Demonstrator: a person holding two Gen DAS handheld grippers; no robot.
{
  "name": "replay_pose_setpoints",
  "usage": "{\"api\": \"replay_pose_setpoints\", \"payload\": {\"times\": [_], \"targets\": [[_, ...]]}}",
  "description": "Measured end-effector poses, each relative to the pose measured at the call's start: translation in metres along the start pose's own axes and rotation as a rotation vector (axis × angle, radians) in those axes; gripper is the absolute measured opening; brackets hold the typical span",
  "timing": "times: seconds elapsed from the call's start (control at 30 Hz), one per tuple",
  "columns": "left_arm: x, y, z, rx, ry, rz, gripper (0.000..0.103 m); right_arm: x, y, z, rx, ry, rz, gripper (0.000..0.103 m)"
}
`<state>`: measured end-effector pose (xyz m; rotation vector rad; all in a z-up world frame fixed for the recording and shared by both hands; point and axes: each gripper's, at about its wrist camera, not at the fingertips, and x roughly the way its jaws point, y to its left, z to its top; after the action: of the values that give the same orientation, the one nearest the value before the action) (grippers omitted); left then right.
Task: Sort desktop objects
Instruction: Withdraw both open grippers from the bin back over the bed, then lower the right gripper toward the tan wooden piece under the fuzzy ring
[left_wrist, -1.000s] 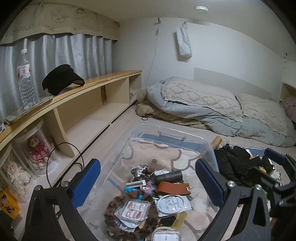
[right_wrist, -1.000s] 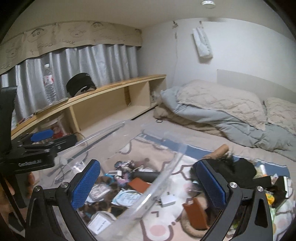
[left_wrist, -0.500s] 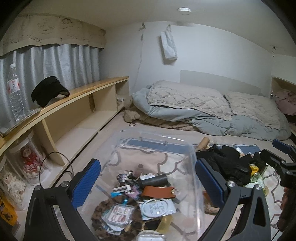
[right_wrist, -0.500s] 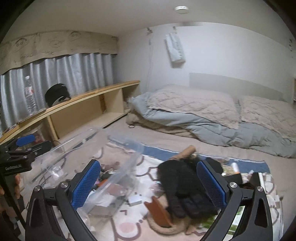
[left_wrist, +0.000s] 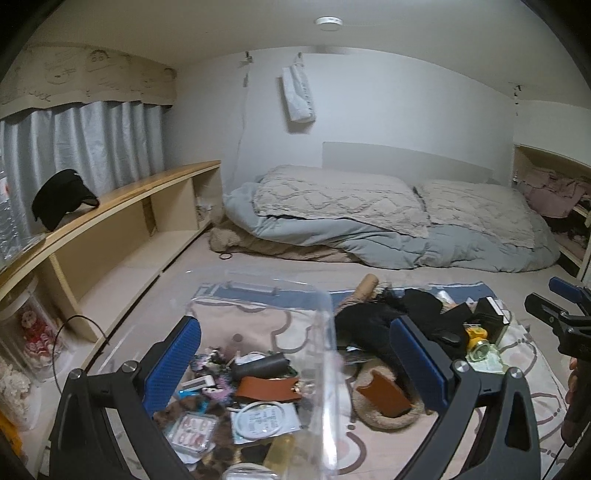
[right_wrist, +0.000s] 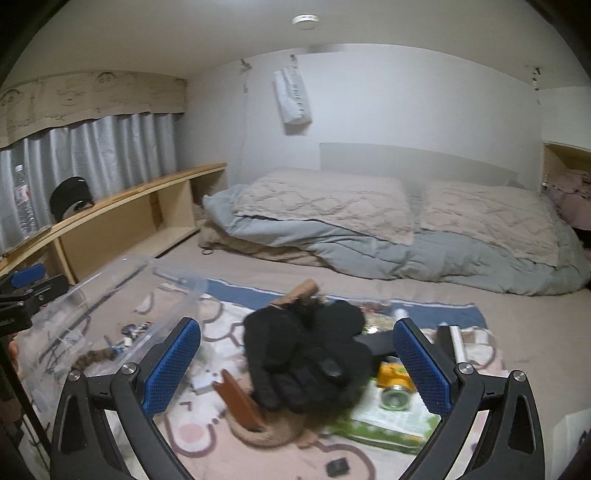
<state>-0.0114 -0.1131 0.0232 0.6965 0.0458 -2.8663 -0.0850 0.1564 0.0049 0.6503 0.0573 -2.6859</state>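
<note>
Bedroom floor covered by a patterned blanket (right_wrist: 229, 454), with a bed (right_wrist: 369, 221) behind; a clear plastic bin (left_wrist: 325, 332), lower centre of the left view, holds the sorted small items; the unsorted pile, headed by black gloves (right_wrist: 306, 365) with a yellow toy (right_wrist: 393, 373) and brown leather piece (right_wrist: 240, 402) beside them, lies at lower centre of the right view. Over the last second the right claw (right_wrist: 297, 369) has swung from the bin to the pile, fingers spread and empty; the left claw (left_wrist: 295, 365), also spread and empty, has drifted rightward over the bin's edge. Judgement: another pick is being lined up, probably the gloves.
</note>
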Motion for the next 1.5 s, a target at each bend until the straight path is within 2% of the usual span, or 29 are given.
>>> {"api": "replay_pose_setpoints", "payload": {"times": [0.33, 0.67, 0.87, 1.0, 1.3, 1.33, 1.4, 1.5], "targets": [[0.008, -0.028, -0.003, 0.026, 0.006, -0.034, 0.103, -0.007, -0.036, -0.004, 0.047, -0.003, -0.056, 0.103], [0.021, -0.068, -0.013, 0.102, 0.034, -0.059, 0.103, 0.006, -0.051, -0.017, 0.05, 0.037, -0.072, 0.103], [0.034, -0.098, -0.029, 0.174, 0.063, -0.068, 0.103, 0.03, -0.062, -0.041, 0.068, 0.141, -0.09, 0.103], [0.046, -0.116, -0.041, 0.215, 0.1, -0.081, 0.103, 0.048, -0.066, -0.059, 0.075, 0.242, -0.087, 0.103], [0.058, -0.139, -0.053, 0.273, 0.111, -0.095, 0.103, 0.084, -0.064, -0.092, 0.057, 0.392, -0.04, 0.103], [0.058, -0.14, -0.053, 0.273, 0.11, -0.097, 0.103, 0.089, -0.062, -0.095, 0.059, 0.411, -0.019, 0.102], [0.057, -0.139, -0.051, 0.267, 0.105, -0.104, 0.103, 0.098, -0.056, -0.1, 0.056, 0.442, 0.005, 0.091], [0.054, -0.136, -0.048, 0.251, 0.097, -0.118, 0.103, 0.115, -0.047, -0.109, 0.073, 0.49, 0.044, 0.089]]}}
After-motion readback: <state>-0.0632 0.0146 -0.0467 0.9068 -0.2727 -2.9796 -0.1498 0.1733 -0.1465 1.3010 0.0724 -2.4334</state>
